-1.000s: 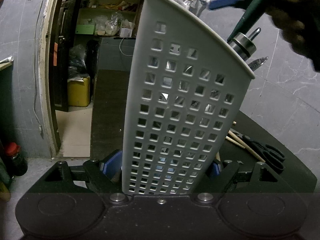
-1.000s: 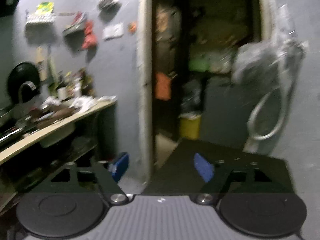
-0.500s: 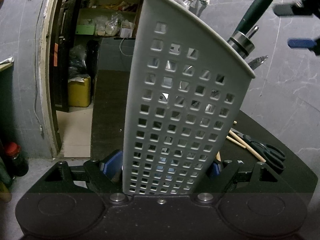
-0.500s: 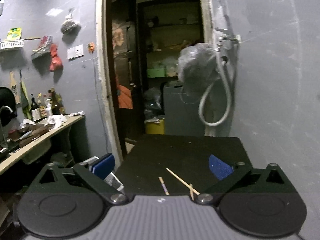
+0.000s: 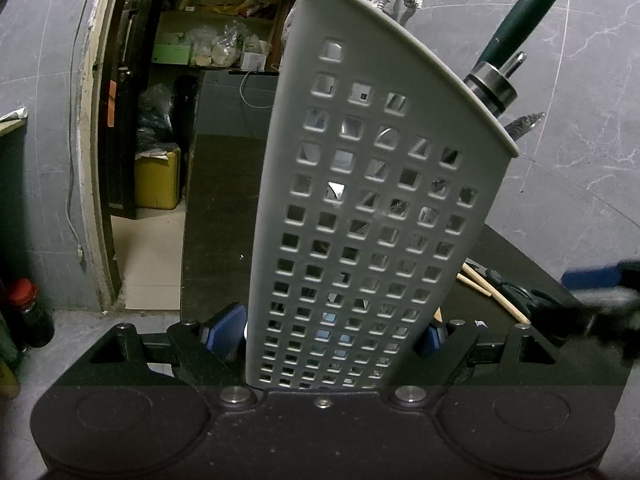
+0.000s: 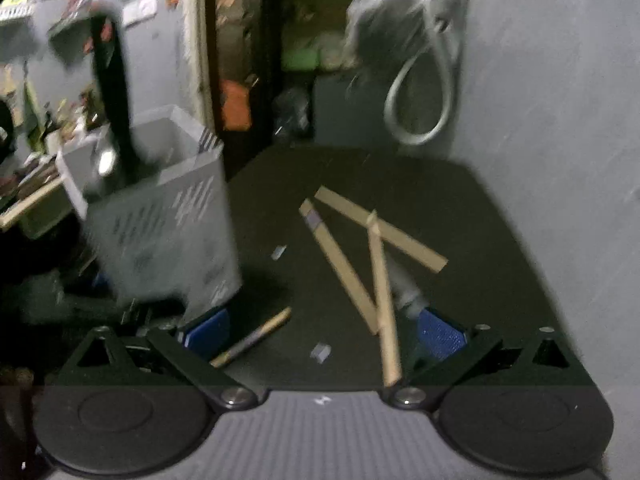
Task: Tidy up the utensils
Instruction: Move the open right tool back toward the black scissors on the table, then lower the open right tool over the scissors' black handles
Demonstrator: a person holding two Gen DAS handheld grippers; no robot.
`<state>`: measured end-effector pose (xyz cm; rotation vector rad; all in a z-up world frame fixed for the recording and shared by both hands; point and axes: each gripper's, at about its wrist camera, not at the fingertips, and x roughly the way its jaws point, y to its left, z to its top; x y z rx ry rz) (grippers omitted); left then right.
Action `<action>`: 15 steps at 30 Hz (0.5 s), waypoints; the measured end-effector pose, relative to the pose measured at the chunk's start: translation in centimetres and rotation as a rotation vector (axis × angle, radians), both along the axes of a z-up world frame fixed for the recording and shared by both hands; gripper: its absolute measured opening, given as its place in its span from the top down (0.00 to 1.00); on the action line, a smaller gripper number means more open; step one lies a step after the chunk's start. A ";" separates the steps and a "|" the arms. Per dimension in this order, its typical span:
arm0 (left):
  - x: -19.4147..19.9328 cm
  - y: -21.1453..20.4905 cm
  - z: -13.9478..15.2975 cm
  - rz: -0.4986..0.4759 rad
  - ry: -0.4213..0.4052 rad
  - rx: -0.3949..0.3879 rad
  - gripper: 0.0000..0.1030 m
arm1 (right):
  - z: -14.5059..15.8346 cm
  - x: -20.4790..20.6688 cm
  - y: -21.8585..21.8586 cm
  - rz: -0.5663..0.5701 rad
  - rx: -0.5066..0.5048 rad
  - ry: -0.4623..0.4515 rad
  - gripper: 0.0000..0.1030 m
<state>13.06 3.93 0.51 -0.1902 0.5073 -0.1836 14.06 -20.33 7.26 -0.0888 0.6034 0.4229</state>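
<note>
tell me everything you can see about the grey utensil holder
The utensil holder is a tall, pale grey caddy, apparently plastic, its walls pierced by rows of small square holes under a smooth curved rim. It stands upright at the left side of the dark table, clamped near its base between the left gripper and its blue pads. A dark green-handled utensil with a steel collar sticks out of the top, beside another metal tip.
</note>
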 end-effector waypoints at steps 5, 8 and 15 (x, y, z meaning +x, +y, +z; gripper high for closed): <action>0.0 0.0 0.0 0.000 0.000 0.001 0.17 | -2.1 -0.3 1.2 0.034 -0.035 0.048 0.00; 0.0 0.0 0.0 0.000 0.000 -0.001 0.17 | -2.5 0.3 0.4 -0.010 -0.067 0.054 0.00; 0.0 -0.1 0.0 0.000 0.000 0.001 0.17 | -3.9 0.7 -3.1 -0.155 -0.033 0.095 0.00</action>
